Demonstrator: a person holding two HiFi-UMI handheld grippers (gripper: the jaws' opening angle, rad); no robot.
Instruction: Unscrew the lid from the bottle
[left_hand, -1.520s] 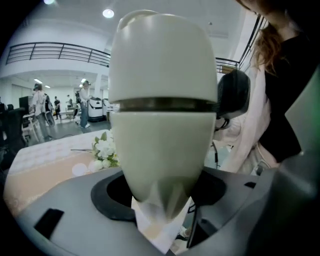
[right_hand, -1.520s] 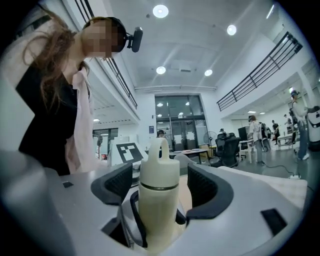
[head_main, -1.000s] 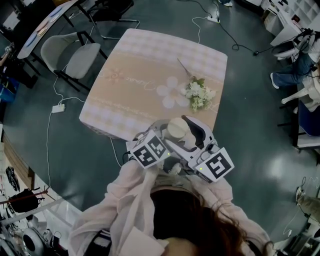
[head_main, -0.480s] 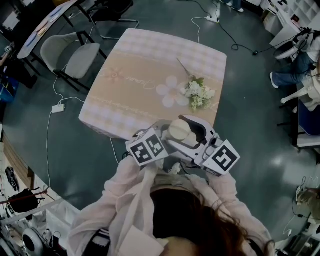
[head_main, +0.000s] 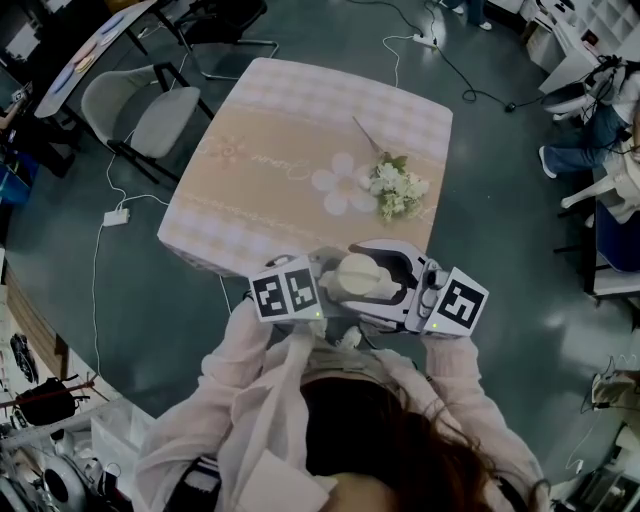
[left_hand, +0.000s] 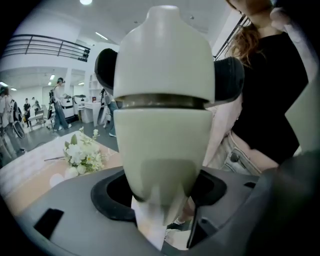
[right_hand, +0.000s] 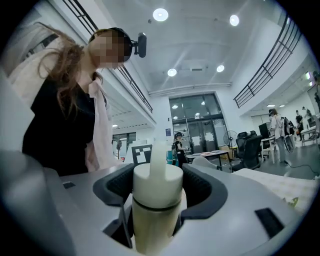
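**Cream bottle being gripped by both grippers**

The left gripper (left_hand: 159, 192) is clamping the lower body of a smooth cream bottle (left_hand: 160, 145). The right gripper (right_hand: 157, 192) is clamping its lid (right_hand: 158, 182). 1 dark seam is dividing the 2 parts. The person is holding the bottle in the air, close to the chest, over the near edge of the table (head_main: 270, 150). Open tabletop is stretching beyond, with flowers (head_main: 398, 188) lying near its right side. A chair (head_main: 140, 110) is standing apart at the far left corner. From above, the grippers are hiding the bottle's sides and base.
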